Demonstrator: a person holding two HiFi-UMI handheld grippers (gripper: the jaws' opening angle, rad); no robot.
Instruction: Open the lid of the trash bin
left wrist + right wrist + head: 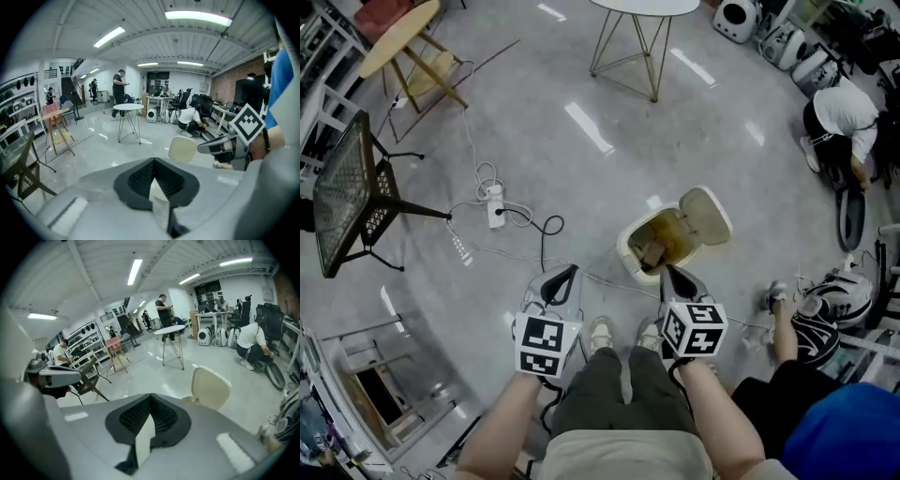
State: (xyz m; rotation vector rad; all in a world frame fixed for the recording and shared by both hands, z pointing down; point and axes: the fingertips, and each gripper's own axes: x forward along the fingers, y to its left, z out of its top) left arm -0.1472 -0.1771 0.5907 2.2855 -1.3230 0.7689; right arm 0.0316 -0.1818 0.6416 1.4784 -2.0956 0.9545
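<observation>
- Far on the left stands a black mesh metal chair [342, 192]. A white plastic power strip [495, 207] lies on the grey floor near it.
- Our left gripper [566, 275] hangs over the bare floor, left of the bin. Its two fingers are pressed together and there is nothing between them.
- The small cream plastic trash bin [630, 247] stands on the floor just ahead of our shoes. We see brown stuff inside it.
- Our right gripper [672, 275] has its tip right by the near edge of the bin. We cannot tell if it touches. Its fingers are closed too, and they hold nothing.
- The round cream lid [706, 215] is up and tipped back on the bin's far right side.
- We think the opening is done. Next we should draw both grippers back gently, so we do not knock the lid down.
</observation>
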